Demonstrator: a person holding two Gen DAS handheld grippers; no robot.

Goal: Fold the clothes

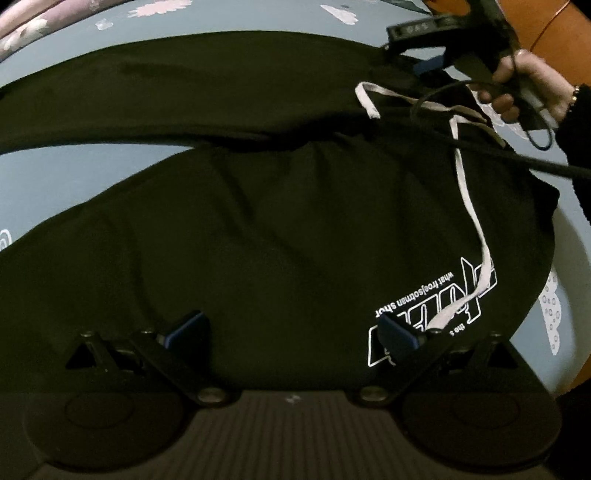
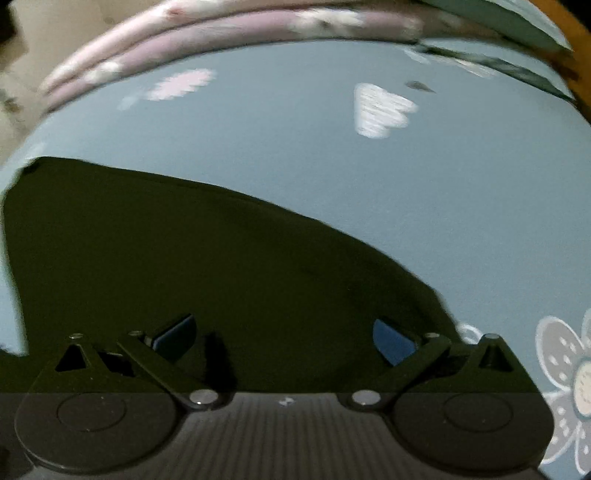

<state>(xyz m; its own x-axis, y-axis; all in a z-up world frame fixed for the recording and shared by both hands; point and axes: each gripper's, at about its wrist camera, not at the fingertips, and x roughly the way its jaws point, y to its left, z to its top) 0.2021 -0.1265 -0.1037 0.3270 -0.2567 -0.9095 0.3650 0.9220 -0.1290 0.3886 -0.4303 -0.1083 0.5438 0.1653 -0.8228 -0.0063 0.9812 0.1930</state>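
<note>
A black garment (image 1: 277, 229) with white printed lettering (image 1: 432, 299) and a white drawstring (image 1: 469, 206) lies spread on a blue bedsheet (image 1: 55, 177). My left gripper (image 1: 291, 332) hovers open over its near part, the blue pads wide apart with nothing between them. In the left wrist view the right gripper (image 1: 432, 62) shows at the top right, held by a hand (image 1: 524, 81) at the garment's far edge. In the right wrist view my right gripper (image 2: 284, 338) stands open above another part of the black cloth (image 2: 166, 258).
The blue bedsheet (image 2: 332, 177) carries white and pink flower prints. Pink-and-white bedding (image 2: 221, 26) is piled along the far edge. An orange-brown wooden surface (image 1: 546, 22) stands at the top right. A black cable (image 1: 498, 155) crosses the garment from the right.
</note>
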